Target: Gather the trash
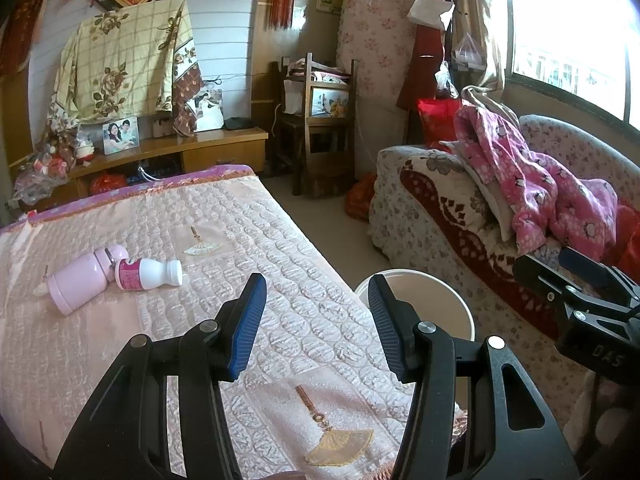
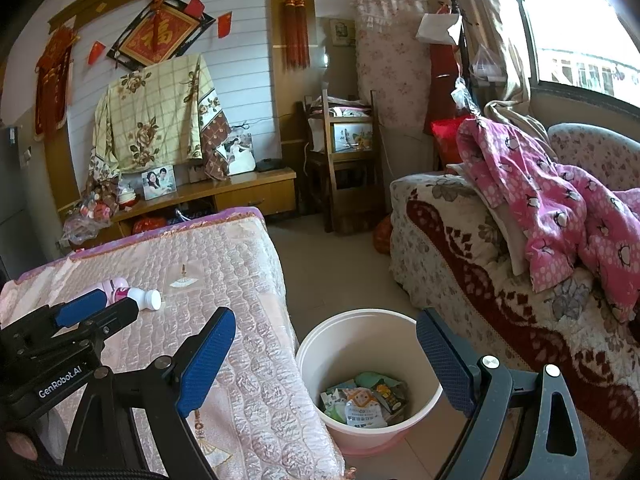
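Observation:
A white bucket stands on the floor between the bed and the sofa, with several snack wrappers in its bottom; its rim also shows in the left wrist view. A white bottle with a pink label lies on the bed against a pink flask; both also show in the right wrist view, bottle and flask. My left gripper is open and empty over the bed's right edge. My right gripper is open and empty above the bucket.
The bed has a quilted pink cover. A floral sofa with a pink garment lies on the right. A wooden dresser with photos and a chair stand at the back.

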Demonstrator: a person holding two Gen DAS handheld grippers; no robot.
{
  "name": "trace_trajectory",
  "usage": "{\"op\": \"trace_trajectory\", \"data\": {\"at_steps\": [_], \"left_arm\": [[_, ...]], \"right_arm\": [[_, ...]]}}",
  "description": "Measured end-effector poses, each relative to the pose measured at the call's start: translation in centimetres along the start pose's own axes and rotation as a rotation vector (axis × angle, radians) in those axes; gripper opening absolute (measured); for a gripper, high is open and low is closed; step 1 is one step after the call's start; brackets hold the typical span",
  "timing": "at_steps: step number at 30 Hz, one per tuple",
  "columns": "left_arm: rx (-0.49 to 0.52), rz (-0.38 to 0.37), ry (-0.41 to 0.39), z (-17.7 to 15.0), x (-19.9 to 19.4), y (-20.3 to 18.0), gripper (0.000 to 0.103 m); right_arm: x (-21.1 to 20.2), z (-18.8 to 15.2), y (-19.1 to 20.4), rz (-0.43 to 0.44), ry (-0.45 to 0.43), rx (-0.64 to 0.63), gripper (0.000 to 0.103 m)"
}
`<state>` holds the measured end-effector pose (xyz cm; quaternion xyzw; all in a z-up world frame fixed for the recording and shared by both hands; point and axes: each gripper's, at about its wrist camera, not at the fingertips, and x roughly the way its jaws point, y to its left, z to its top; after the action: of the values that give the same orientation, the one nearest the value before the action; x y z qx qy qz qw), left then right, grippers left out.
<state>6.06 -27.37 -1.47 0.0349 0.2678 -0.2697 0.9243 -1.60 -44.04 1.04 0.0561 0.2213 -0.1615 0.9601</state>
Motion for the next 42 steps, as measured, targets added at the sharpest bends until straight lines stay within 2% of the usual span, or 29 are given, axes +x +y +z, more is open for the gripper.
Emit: {"op": "trace_trajectory", "data": {"at_steps": [32,42], "left_arm": [[0.02,-0.02,-0.005,0.38,-0.31,-0.55,0.052],[0.028,-0.033,0.018,0.36,-0.16,-0.63,0.052]], "right_arm": [[0.04,0.14,0.2,-0.001,0.005,-0.004,0.091],[0.44,-0.44,-0.55,-0.007,0.012,0.001,0.091]]}}
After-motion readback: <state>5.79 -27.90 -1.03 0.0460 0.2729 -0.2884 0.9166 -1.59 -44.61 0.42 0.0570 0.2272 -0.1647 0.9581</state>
